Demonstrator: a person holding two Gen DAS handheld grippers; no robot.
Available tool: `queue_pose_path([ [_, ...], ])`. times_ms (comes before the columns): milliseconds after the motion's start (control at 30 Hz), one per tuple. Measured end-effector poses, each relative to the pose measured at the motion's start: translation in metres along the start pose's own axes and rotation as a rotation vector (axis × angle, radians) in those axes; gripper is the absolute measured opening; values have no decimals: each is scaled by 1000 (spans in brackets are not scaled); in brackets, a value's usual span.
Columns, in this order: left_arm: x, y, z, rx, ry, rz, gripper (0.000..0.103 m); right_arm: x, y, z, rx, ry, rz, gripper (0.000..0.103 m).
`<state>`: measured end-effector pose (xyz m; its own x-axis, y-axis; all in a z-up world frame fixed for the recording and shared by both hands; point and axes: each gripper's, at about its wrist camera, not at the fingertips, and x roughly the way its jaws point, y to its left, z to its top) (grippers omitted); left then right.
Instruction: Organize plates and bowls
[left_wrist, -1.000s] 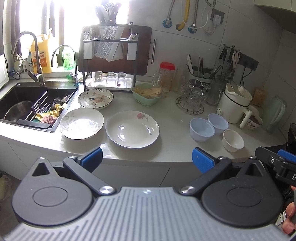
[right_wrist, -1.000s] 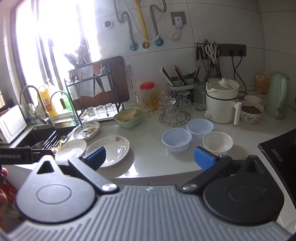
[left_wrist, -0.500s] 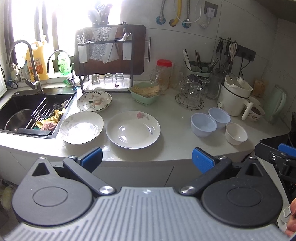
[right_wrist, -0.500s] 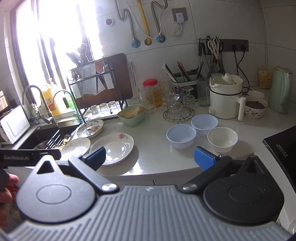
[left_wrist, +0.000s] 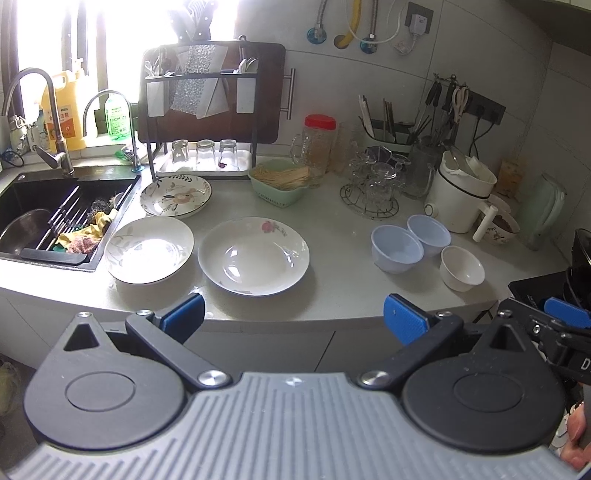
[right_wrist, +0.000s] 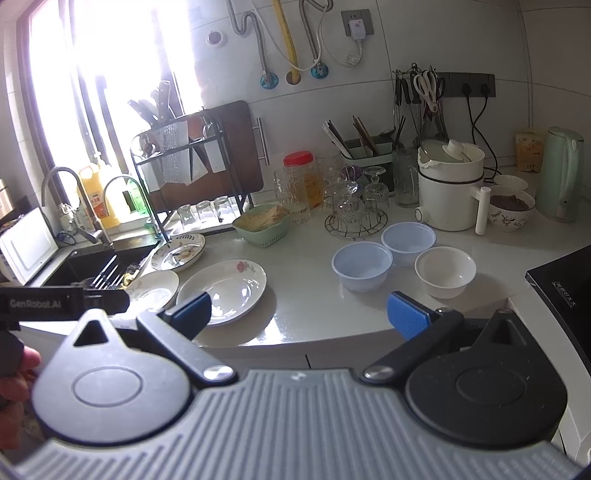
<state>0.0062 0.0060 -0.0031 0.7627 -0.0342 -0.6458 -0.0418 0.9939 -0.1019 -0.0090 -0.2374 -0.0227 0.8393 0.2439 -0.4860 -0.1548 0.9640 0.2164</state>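
Nothing lifted yet: three plates and three bowls all lying loose on the surface (left_wrist: 332, 229), so judged to be the very start, before the first pick. Largest plate with a pink flower (left_wrist: 253, 256) at centre front; plain white plate (left_wrist: 149, 249) just beside it toward the sink (left_wrist: 22, 206); leaf-patterned plate (left_wrist: 176, 195) behind those, at the foot of the dish rack (left_wrist: 201, 110). Well apart to the right, two pale blue bowls (right_wrist: 362, 266) (right_wrist: 408, 239) close together, possibly touching, and a white bowl (right_wrist: 445, 271) just beside them at the near edge.

Next, probably: stacking smaller plates onto the flowered one, and nesting the bowls. Calls for a rim pinch on a shallow, slick plate, so a low, flat approach from the near edge and a firm close; risk of a glazed rim slipping or tipping.

Left gripper (left_wrist: 293, 317) held back off the surface edge, level, aimed at the flowered plate, blue fingers (left_wrist: 404, 320) spread wide, holding nothing. Right gripper (right_wrist: 299, 314) likewise short of the edge, pointed between plates and bowls, fingers (right_wrist: 408, 315) wide apart and empty. Part of a hand (right_wrist: 14, 369) visible at the left border of the right view, around the other tool's handle.
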Motion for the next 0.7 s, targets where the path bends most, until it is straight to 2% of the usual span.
queue_pose_path([
  [267, 19, 19, 6, 4, 29, 16, 103, 16, 12, -1, -13, 4, 5, 103],
  [567, 65, 64, 22, 9, 87, -7, 103, 55, 46, -1, -13, 32, -6, 103],
  [700, 88, 90, 36, 17, 103, -31, 103, 76, 63, 1, 27, 58, -9, 103],
])
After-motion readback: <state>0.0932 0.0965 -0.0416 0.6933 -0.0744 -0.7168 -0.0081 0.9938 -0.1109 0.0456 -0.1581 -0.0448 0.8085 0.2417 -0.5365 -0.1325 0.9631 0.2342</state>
